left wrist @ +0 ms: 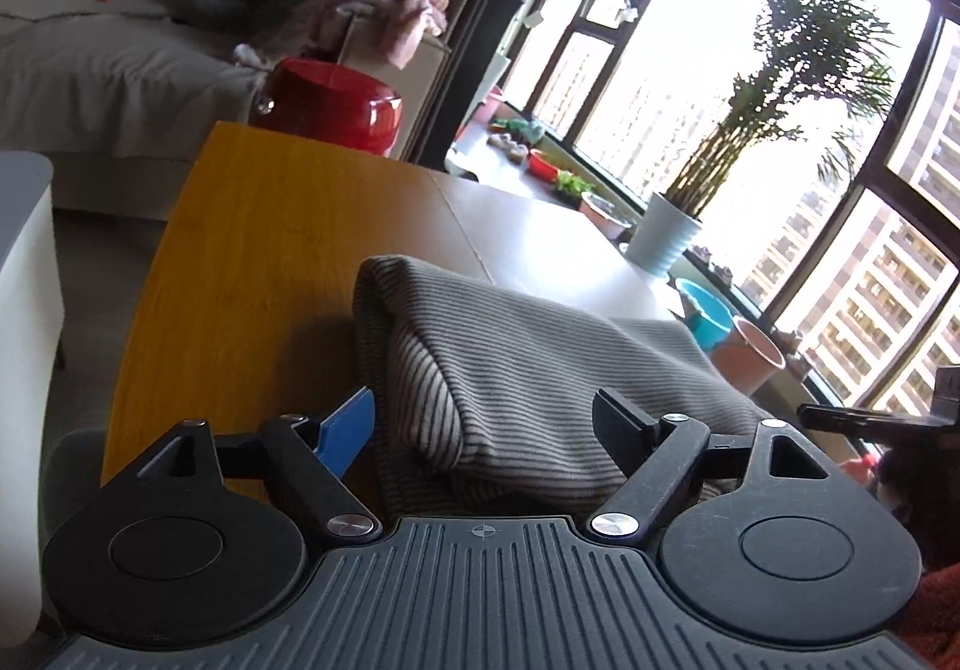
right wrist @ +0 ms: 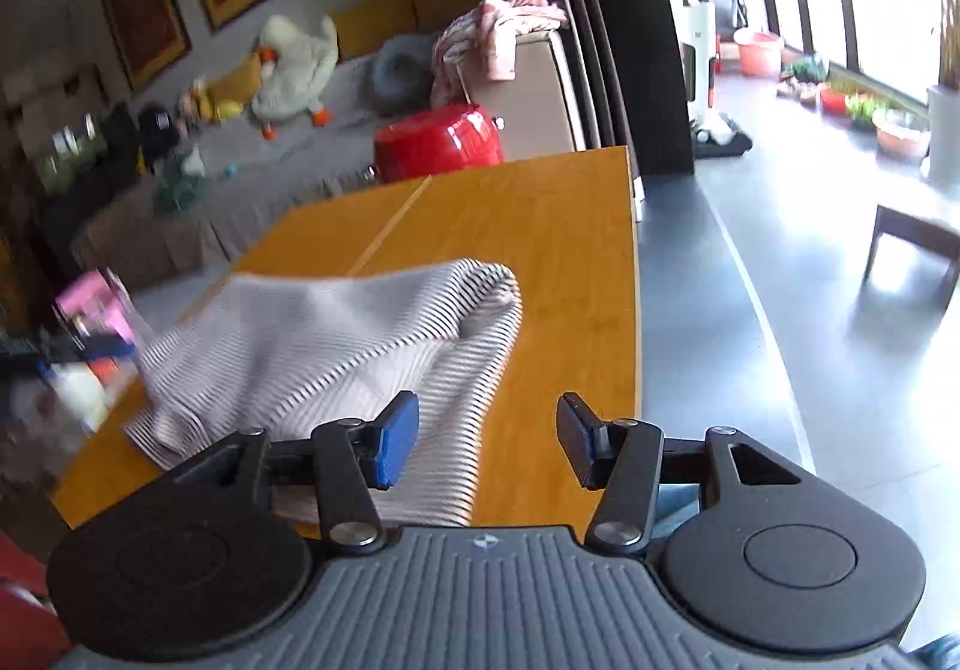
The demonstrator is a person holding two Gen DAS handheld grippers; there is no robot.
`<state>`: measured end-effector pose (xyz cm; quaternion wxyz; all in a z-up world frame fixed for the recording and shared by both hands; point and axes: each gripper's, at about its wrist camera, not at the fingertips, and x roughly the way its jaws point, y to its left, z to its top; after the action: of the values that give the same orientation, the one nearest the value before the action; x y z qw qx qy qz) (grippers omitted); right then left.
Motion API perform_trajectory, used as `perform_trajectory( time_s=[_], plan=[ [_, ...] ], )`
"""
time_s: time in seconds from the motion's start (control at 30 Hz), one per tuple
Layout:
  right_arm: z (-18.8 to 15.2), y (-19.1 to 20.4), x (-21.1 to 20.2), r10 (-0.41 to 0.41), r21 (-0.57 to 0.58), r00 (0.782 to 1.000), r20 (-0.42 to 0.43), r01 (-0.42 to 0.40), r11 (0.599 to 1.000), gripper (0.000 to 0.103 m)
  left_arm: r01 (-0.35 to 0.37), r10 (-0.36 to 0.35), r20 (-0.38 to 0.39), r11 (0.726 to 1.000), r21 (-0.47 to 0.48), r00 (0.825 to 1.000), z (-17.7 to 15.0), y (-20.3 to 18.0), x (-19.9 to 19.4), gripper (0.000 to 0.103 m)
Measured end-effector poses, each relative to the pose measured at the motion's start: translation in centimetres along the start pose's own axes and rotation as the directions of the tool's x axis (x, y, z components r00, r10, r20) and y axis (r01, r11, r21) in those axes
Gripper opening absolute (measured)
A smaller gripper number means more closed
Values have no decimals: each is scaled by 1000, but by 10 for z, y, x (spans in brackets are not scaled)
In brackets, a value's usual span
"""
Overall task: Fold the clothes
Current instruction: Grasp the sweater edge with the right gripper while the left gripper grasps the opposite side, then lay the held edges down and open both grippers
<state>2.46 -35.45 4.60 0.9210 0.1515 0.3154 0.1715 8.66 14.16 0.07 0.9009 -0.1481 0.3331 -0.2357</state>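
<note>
A grey and white striped garment [left wrist: 510,370] lies folded over on the wooden table [left wrist: 240,250]. In the left wrist view my left gripper [left wrist: 486,424] stands open, its jaws wide apart on either side of the near fold, with the cloth lying loose between them. In the right wrist view the same striped garment [right wrist: 336,334] spreads left across the wooden table [right wrist: 570,250]. My right gripper [right wrist: 489,442] is open near the garment's right edge; cloth runs past the blue left pad [right wrist: 396,442] and the pads do not press on it.
The table's right edge [right wrist: 633,310] drops to a grey floor. A red round pot [left wrist: 330,100] stands beyond the far end. A potted plant [left wrist: 666,238], a blue bowl [left wrist: 708,310] and a pink cup [left wrist: 756,358] line the window side. Boxes [right wrist: 96,310] sit at the table's left.
</note>
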Motion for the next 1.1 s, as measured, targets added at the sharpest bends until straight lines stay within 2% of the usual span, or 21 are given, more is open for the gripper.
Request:
perform_trajectory(
  time_s=[0.07,0.13,0.27,0.3,0.33,0.37,0.4,0.43,0.53,0.6,0.7,0.77,0.83,0.93,0.97,1.03,1.1],
  plan=[
    [3,-4,9,109,116,994,11,-109,987,53,-16,15,-36,1000,-25,999,1,2,17,86],
    [2,0,29,178,173,984,-20,-172,970,59,-31,28,-74,999,-34,997,0,1,32,85],
    [-10,27,70,143,66,981,-130,-136,989,62,-81,80,-107,997,-7,991,-4,-4,49,84],
    [-11,32,77,137,41,982,-133,-132,990,59,-88,89,-100,996,13,991,-2,-8,48,75],
    [-10,37,82,129,15,983,-131,-128,992,48,-94,97,-90,995,34,991,0,-13,46,59],
    [-6,42,81,119,-11,986,-114,-121,993,41,-100,104,-80,994,54,991,2,-19,45,54],
    [2,45,78,120,-28,989,-87,-123,992,29,-92,97,-61,993,79,993,6,-26,39,40],
    [10,48,75,126,-42,990,-59,-128,991,25,-82,87,-40,991,105,995,9,-33,34,35],
    [32,47,62,148,-61,989,-4,-148,987,24,-29,30,-11,992,123,999,13,-47,17,35],
    [35,38,64,129,-62,992,-4,-129,990,24,-40,44,-38,993,112,998,3,-45,21,35],
    [19,14,81,65,11,996,-60,-64,998,24,-71,79,-91,993,93,993,-13,-38,30,36],
    [5,0,86,66,51,996,-55,-63,997,27,-102,110,-126,992,73,986,-25,-26,36,40],
    [-1,-8,85,70,85,996,-48,-66,994,28,-100,108,-119,993,70,987,-26,-24,32,45],
    [3,3,84,29,16,999,-45,-29,999,32,-113,121,-67,987,112,990,-17,-32,21,50],
    [4,8,84,10,-18,999,-44,-11,1000,37,-113,120,-46,986,125,992,-14,-36,16,53],
    [7,20,82,-44,-105,999,-27,41,994,54,-97,99,-5,986,137,995,-9,-45,8,67],
    [10,29,79,-77,-168,997,-4,75,983,56,-65,64,11,989,135,998,-6,-51,6,72]
  ],
)
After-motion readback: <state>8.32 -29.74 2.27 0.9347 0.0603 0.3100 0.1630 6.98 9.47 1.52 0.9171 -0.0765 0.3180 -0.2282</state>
